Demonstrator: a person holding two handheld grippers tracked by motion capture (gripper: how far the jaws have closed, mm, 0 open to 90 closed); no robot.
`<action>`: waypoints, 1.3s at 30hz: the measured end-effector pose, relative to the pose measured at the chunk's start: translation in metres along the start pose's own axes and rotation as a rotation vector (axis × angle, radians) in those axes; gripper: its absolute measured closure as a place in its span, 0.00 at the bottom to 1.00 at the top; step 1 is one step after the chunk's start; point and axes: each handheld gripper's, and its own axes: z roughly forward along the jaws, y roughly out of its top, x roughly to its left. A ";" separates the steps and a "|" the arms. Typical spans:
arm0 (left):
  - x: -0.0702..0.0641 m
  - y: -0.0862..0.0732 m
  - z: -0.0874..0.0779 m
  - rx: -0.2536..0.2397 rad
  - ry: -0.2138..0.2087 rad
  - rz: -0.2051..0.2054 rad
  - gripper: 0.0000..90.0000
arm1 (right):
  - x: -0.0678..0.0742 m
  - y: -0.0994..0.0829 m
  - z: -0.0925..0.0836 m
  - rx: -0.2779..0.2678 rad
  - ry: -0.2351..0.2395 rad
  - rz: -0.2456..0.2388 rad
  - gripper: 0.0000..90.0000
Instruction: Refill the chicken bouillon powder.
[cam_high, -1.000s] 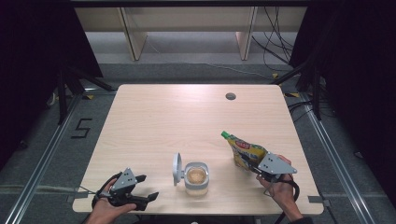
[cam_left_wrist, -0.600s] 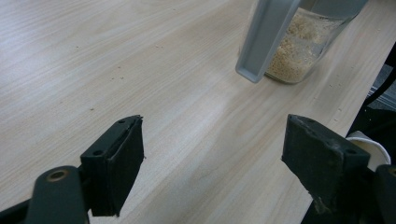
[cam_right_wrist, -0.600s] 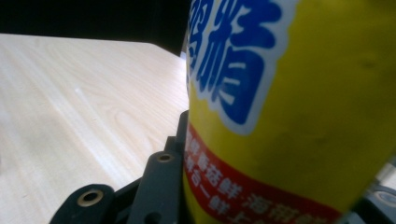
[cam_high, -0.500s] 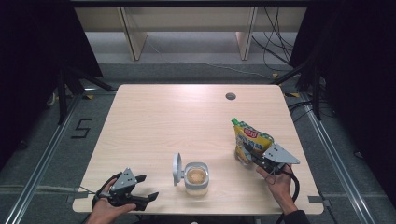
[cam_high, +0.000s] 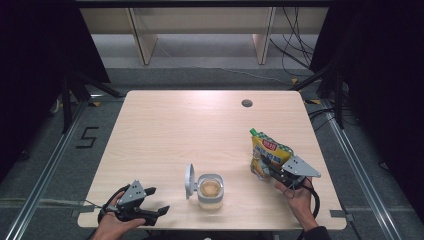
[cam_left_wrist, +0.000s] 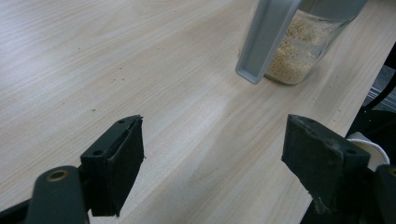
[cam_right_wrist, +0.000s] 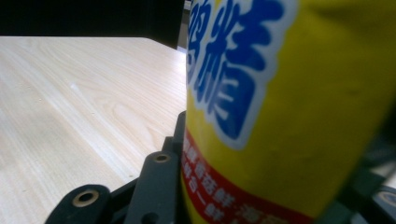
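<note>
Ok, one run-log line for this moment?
right gripper: shut on yellow pouch | left gripper: open, idle | jar: lid open

Black two-jaw left claw (cam_high: 159, 212), grey three-cornered top plate, brass-ringed screw holes, matching right claw (cam_high: 266, 169), black trailing cable, dark sleeve cuff.

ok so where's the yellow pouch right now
In the high view the yellow pouch stands upright at the table's right side, clamped in the right gripper, right of the open jar.
</note>
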 end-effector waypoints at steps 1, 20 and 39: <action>0.000 0.000 0.000 0.002 0.000 0.000 0.22 | 0.000 0.000 -0.001 0.005 0.008 0.003 0.78; 0.000 0.000 -0.001 0.013 0.006 -0.013 0.22 | 0.006 0.017 -0.040 0.049 -0.067 0.194 0.40; -0.002 0.000 0.001 -0.002 0.005 -0.040 0.22 | 0.015 0.019 -0.074 0.163 -0.107 0.246 0.34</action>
